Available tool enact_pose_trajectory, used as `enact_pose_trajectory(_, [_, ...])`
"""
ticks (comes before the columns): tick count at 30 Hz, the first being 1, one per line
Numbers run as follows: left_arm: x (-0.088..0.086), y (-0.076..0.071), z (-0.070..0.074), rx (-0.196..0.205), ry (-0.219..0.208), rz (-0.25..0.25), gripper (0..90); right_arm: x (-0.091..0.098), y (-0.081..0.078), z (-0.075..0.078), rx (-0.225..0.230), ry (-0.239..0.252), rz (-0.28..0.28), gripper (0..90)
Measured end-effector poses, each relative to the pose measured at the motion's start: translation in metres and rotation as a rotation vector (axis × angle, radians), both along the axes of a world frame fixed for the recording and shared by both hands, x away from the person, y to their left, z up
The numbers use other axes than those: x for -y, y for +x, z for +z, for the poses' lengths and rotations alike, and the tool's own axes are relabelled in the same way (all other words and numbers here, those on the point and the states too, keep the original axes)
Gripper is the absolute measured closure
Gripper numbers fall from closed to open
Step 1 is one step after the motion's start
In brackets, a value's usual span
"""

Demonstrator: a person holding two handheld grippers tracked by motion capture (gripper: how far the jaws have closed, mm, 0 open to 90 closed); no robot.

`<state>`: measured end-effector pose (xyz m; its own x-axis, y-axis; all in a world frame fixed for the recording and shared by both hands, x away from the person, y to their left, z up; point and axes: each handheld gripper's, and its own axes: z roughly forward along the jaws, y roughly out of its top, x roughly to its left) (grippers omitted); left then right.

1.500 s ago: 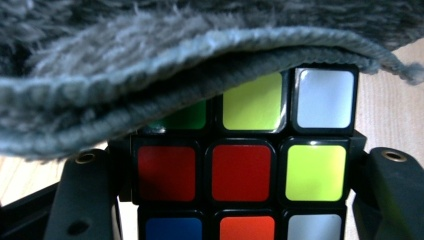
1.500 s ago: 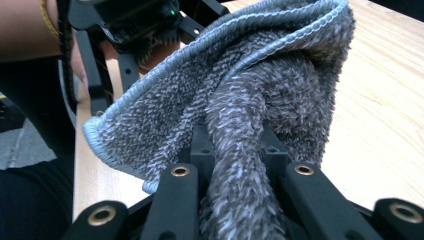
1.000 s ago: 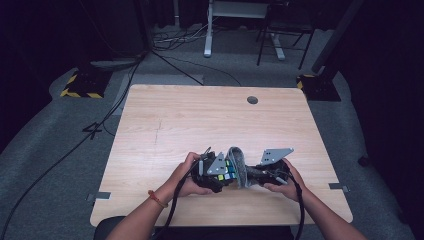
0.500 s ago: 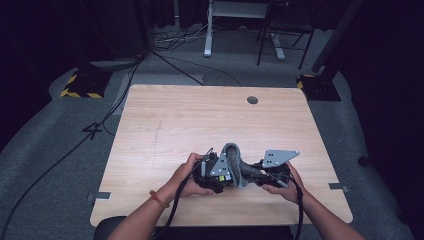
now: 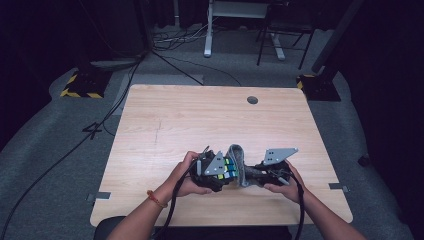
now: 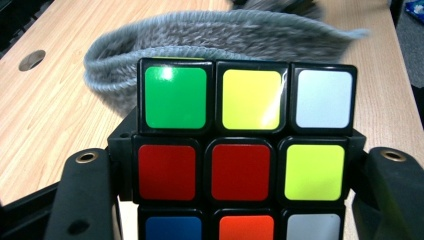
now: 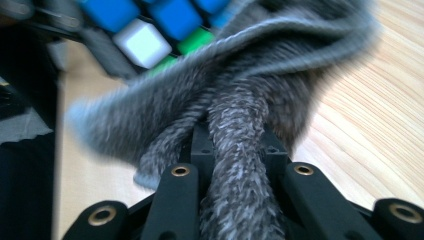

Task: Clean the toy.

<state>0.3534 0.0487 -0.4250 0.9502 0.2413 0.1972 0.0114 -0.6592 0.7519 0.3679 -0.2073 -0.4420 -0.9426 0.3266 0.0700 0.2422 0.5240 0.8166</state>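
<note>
A colour puzzle cube with black edges sits clamped between the jaws of my left gripper, its green, yellow, white and red tiles facing the left gripper view. A fuzzy grey cloth is pinched between the jaws of my right gripper and hangs against the cube. In the high view the cloth arches up between the two grippers near the table's front edge. In the left gripper view the cloth curves just behind the cube.
The wooden table has a round cable hole at its far side. Cables, a desk frame and a chair base stand on the grey floor beyond it. Both hands are close to the front edge.
The cloth's hump between the grippers has shifted slightly and the right gripper's plate has moved a little; both hands stay in much the same place.
</note>
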Motion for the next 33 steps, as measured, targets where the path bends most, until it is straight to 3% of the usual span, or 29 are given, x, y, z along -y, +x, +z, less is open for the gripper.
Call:
enact_pose_trajectory(2, [0.0,0.002,-0.002,-0.011,0.005,0.006,32.9,-0.002,-0.003,0.001,0.007,0.007,0.008,76.1])
enact_pose_trajectory(5, [0.003,0.002,-0.006,0.003,0.055,0.037,31.7,-0.003,-0.004,0.003,0.016,0.029,0.008,76.2])
enact_pose_trajectory(6, [0.003,0.002,-0.006,0.004,0.06,0.03,31.3,-0.002,-0.004,0.004,0.015,0.05,0.017,76.2])
enact_pose_trajectory(10, [0.005,0.0,-0.006,0.013,0.066,0.018,31.8,0.0,-0.011,0.011,0.049,0.055,0.028,76.1])
enact_pose_trajectory(14, [0.012,-0.001,-0.013,0.013,0.119,0.023,32.2,0.002,-0.015,0.021,0.086,0.096,0.044,76.1])
enact_pose_trajectory(16, [0.016,-0.004,-0.013,0.016,0.12,0.001,32.4,-0.002,-0.018,0.026,0.106,0.099,0.054,76.1])
enact_pose_trajectory(20, [0.017,-0.007,-0.011,0.038,0.124,-0.008,32.5,-0.012,-0.023,0.024,0.161,0.022,0.04,76.0])
enact_pose_trajectory(24, [0.01,-0.005,-0.006,0.027,0.071,0.001,32.6,-0.004,-0.01,0.016,0.125,-0.007,-0.028,76.1])
enact_pose_trajectory(28, [0.004,-0.004,0.0,0.024,0.004,-0.012,32.6,0.001,0.0,0.005,0.078,-0.031,-0.057,76.1])
enact_pose_trajectory(33, [0.006,-0.004,-0.001,0.025,0.003,-0.018,32.5,0.001,0.0,0.002,0.019,0.054,0.022,76.1])
